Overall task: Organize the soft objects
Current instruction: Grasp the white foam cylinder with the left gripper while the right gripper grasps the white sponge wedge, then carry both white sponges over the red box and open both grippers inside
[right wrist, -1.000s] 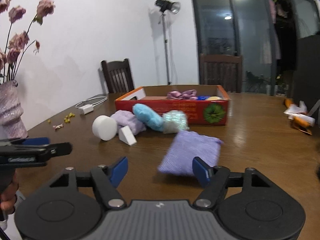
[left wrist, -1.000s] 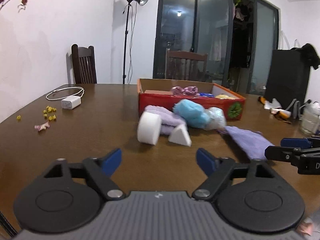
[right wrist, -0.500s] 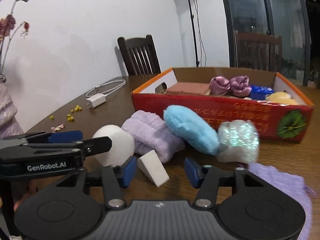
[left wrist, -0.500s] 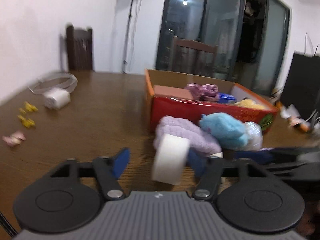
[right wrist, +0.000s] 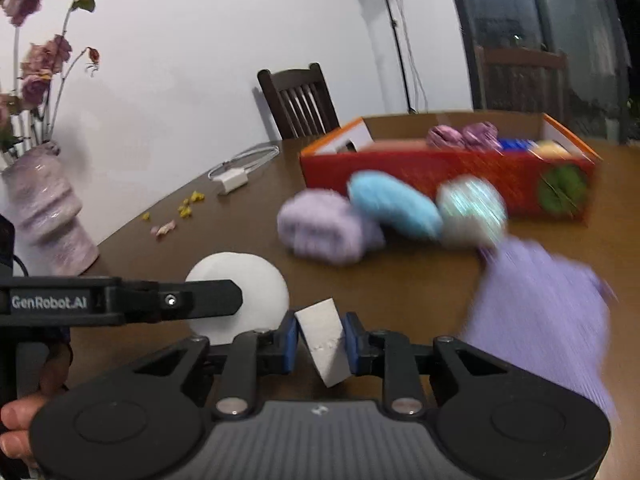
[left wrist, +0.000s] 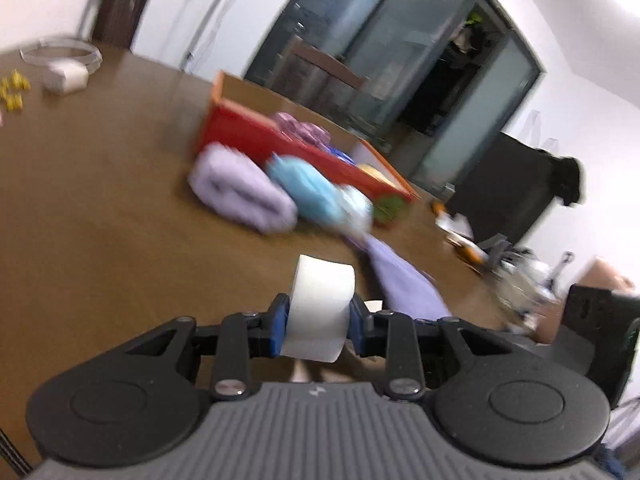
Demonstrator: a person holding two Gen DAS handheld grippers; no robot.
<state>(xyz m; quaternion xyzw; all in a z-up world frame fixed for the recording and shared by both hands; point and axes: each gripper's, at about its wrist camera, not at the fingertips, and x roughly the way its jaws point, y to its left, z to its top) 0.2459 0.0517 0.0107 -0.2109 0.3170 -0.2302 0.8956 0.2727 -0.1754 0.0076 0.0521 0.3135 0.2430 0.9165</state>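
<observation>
Both claws loaded for the box

Left gripper (left wrist: 319, 319) pinches the white foam cylinder (left wrist: 320, 312); right gripper (right wrist: 320, 336) clamps the white wedge (right wrist: 325, 340), apparently bound for the red box (right wrist: 440, 172) mid-table.

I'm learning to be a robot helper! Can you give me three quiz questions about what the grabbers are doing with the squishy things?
1. True or false: the left gripper is shut on the white round sponge.
2. What does the right gripper hold? A) blue puff B) white wedge sponge C) charger
3. Fill in: the red box stands on the ____ table.

Key: 1 true; 2 B; 3 brown wooden.
</observation>
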